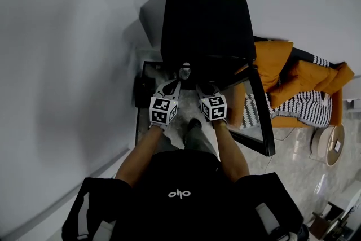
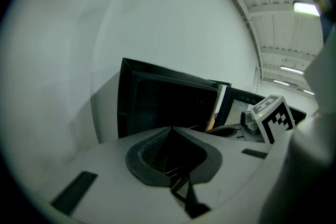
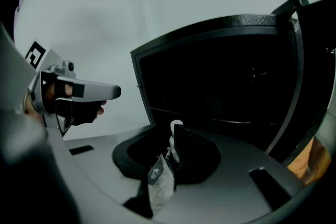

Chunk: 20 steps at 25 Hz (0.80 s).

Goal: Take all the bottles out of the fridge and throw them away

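The bottle (image 3: 159,182) is clear, crumpled plastic with a white cap and a small grey label carrying a pale arrow mark. It lies along the jaws of the right gripper (image 3: 175,136), cap at the tips and body running back toward the camera. The jaws close on it with only a narrow gap between them. It is outside the fridge, held just in front of the open compartment.

The left gripper (image 2: 170,131) has its jaws together with nothing between them. In the head view both grippers sit side by side, close together, low in front of the fridge.

The fridge (image 1: 206,20) is a small black box standing against a pale wall. Its glass door (image 1: 260,115) is swung open to the right. From both gripper views the inside is dark, and what it holds cannot be made out.

To the right of the door stands an orange seat (image 1: 282,73) with a black-and-white striped cloth (image 1: 307,109) draped over it. A round pale object (image 1: 330,144) lies on the glossy floor (image 1: 287,172) beside it.
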Motion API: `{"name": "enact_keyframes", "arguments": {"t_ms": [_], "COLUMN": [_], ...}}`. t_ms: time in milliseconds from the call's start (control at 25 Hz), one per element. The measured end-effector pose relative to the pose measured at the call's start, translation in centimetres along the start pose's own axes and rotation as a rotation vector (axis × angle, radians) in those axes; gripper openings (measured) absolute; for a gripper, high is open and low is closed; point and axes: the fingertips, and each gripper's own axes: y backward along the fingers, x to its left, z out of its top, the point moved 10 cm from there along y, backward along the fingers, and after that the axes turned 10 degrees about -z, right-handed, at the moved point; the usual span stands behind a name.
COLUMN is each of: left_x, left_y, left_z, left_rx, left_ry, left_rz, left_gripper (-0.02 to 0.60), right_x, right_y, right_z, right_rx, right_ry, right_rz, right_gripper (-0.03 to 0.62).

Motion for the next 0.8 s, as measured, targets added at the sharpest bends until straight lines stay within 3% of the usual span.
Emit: {"name": "enact_keyframes", "arguments": {"t_ms": [400,800], "left_x": [4.8,9.6], "left_y": [-5.1,-8.8], "left_z": [-9.7,-14.9], "left_rx": [-0.035,-0.053], "left_ry": [-0.038,-0.091], "left_rz": [0.014,0.020], "left_gripper": [0.006,0.006], "right_x": [-1.7,-2.7], "right_y": [-10.7,-20.0], "right_z": [-8.0,-13.3], "right_rx": [-0.039,-0.062], "right_ry": [0.075,0.130], "right_rz": [0.065,0.115], "right_gripper": [0.276,0.373]}}
